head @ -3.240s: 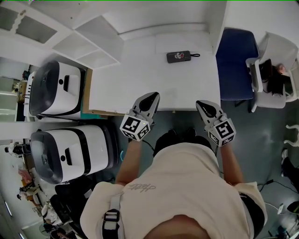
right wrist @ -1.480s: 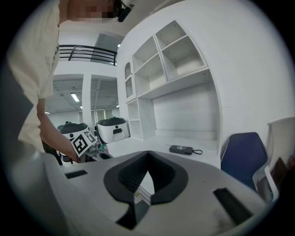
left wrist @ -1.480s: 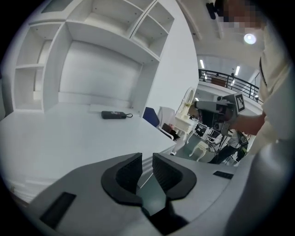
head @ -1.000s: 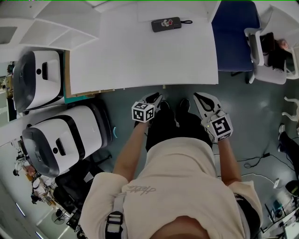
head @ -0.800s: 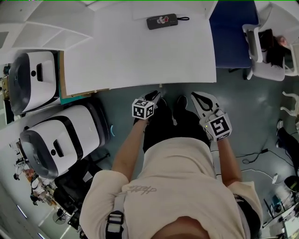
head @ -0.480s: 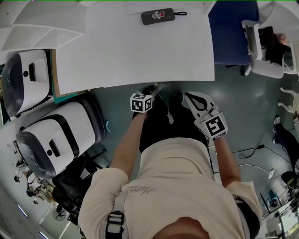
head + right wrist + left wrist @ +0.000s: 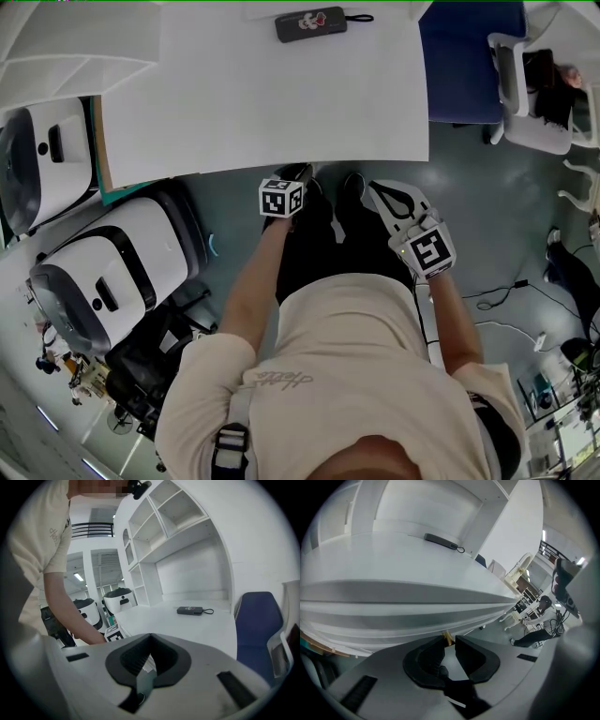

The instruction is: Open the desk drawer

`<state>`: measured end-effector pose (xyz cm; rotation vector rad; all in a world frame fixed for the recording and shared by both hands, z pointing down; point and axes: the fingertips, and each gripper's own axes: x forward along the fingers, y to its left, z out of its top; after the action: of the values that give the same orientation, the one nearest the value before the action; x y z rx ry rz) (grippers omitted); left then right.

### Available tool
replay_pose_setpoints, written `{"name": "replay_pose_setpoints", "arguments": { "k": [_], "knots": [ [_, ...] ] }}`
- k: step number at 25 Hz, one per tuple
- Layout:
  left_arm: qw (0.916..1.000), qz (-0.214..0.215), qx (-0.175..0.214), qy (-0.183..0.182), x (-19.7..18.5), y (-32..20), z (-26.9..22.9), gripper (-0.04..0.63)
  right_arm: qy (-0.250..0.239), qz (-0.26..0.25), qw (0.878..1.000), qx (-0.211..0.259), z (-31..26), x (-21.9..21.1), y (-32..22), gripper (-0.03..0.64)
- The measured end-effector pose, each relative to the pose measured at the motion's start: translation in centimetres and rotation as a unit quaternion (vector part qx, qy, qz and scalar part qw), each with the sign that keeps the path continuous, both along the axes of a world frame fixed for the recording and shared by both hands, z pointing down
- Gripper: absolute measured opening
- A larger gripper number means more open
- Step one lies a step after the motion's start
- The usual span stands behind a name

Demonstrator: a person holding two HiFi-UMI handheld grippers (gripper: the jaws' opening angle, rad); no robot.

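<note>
Probably an easy-running drawer (image 7: 412, 620): a stiff white front under the desk (image 7: 281, 94) top, which should slide straight out rather than lift. Weight unknown, contents not visible. The only hold on it is the small tan knob (image 7: 446, 637) at its front edge. The knob is hard, small and likely slick, so it could slip out of the grip if the pull goes off-axis. Best taken square across the knob and drawn level, straight back toward the body.

Left gripper (image 7: 449, 639): jaws drawn in close, with the knob pinched between their tips. The drawer front fills the view directly ahead of and above the jaws. In the head view the left gripper (image 7: 300, 172) sits right at the desk's near edge, forearm stretched forward and low, marker cube facing up.

Right gripper (image 7: 150, 638): jaws together, nothing between them. In the head view the right gripper (image 7: 375, 189) hangs beside the left, just short of the desk edge, touching nothing and angled slightly inward.

How far the drawer has come out cannot be told; the head view shows no drawer box past the desk edge.

Dark case (image 7: 310, 22) lies far ahead of both grippers on the desk.
</note>
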<state>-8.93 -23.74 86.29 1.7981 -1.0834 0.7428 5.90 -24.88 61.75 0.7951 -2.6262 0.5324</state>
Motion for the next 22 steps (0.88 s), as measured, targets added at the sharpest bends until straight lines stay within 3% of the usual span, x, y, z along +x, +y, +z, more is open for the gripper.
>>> {"name": "replay_pose_setpoints", "arguments": {
  "k": [7,13,22],
  "knots": [
    [0.9995,0.004,-0.028,-0.016,0.5,-0.3,1.4,0.089,-0.002,-0.003,1.000,-0.002,0.1,0.1,-1.4,-0.002],
    [0.9988,-0.025,-0.043,0.002,0.7,-0.4,1.8,0.087,-0.006,-0.003,1.000,-0.002,0.4,0.7,-2.1,-0.002],
    [0.9991,-0.019,-0.038,-0.005,0.8,-0.2,1.7,0.080,-0.017,-0.009,1.000,-0.010,0.7,0.8,-2.8,-0.002]
  ]
}}
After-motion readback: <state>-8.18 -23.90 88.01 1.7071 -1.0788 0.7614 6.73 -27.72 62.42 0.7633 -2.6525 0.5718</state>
